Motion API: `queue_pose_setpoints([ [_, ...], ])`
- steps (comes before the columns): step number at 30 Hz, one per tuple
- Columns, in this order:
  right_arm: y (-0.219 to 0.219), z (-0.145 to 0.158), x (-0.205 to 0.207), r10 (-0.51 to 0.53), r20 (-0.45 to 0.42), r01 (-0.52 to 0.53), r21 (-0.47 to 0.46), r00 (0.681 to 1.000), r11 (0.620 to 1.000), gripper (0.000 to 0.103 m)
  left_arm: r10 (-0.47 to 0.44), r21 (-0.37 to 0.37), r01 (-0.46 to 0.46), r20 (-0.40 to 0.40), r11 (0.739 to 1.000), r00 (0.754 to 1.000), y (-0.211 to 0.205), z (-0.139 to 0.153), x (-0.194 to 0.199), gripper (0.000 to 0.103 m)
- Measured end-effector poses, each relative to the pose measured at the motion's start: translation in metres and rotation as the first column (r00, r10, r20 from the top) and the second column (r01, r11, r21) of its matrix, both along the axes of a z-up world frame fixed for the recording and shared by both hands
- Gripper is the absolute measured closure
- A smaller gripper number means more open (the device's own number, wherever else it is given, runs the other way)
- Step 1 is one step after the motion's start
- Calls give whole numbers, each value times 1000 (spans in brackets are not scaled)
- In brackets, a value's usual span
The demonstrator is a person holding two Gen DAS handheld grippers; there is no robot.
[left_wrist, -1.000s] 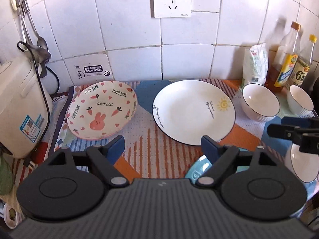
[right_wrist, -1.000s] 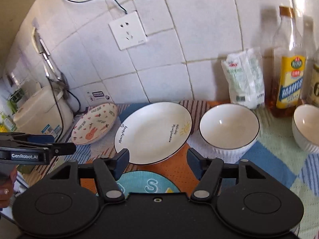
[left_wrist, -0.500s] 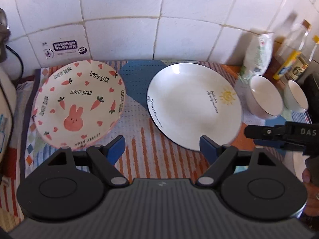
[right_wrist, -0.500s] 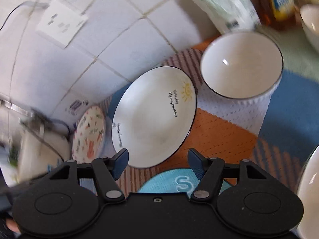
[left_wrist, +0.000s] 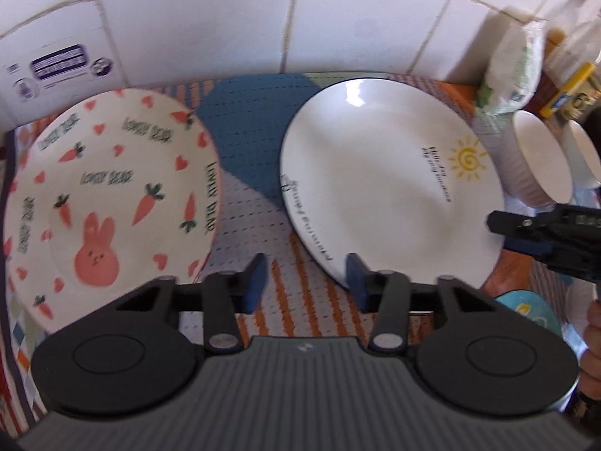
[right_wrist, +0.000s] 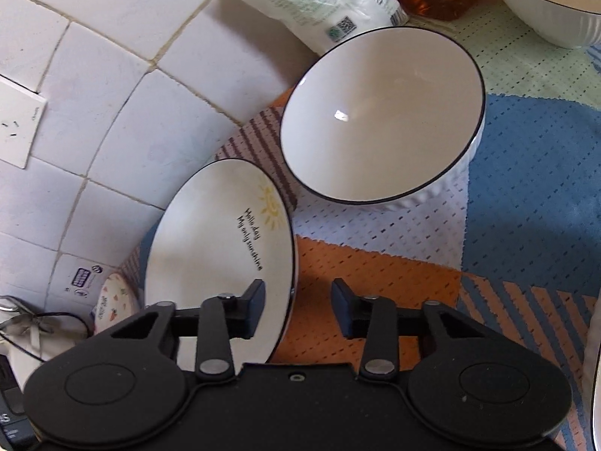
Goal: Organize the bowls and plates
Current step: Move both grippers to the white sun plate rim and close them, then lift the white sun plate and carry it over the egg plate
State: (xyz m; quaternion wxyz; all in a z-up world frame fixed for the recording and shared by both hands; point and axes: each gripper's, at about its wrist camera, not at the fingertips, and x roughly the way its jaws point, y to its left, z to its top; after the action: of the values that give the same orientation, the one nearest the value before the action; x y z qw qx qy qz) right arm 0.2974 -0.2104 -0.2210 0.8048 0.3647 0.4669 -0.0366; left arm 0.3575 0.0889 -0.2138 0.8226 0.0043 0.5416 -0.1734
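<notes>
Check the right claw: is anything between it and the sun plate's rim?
Nothing visible. The right claw straddles the near rim of the sun plate, one finger over the plate and one over the orange mat. Its jaws have just been closing, but the pads do not yet press the rim.

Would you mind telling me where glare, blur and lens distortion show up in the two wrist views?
Left wrist view: glare on the sun plate at its far rim, motion blur on the rabbit plate and bottles, tile lines bowed. Right wrist view: small highlight inside the near bowl, sharper overall, wall tiles strongly curved.
</notes>
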Motion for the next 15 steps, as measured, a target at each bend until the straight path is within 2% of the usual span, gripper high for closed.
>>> queue_pose_setpoints([
  [2, 2, -2, 1, -6, 9, 6, 0, 1000, 1000, 86, -24, -11, 24, -3, 1000, 1000, -1, -1, 4, 74],
  [4, 2, -4, 1, -19, 22, 18, 18, 1000, 1000, 94, -37, -16, 37, -5, 999, 999, -3, -1, 8, 79],
  [8, 6, -5, 1, -36, 31, 35, 23, 999, 999, 94, -30, -36, 29, -20, 999, 999, -4, -8, 15, 82],
  [15, 8, -22, 16, -52, 27, 50, 83, 998, 995, 90, 27, -107, -29, -21, 994, 999, -1, -20, 30, 80],
])
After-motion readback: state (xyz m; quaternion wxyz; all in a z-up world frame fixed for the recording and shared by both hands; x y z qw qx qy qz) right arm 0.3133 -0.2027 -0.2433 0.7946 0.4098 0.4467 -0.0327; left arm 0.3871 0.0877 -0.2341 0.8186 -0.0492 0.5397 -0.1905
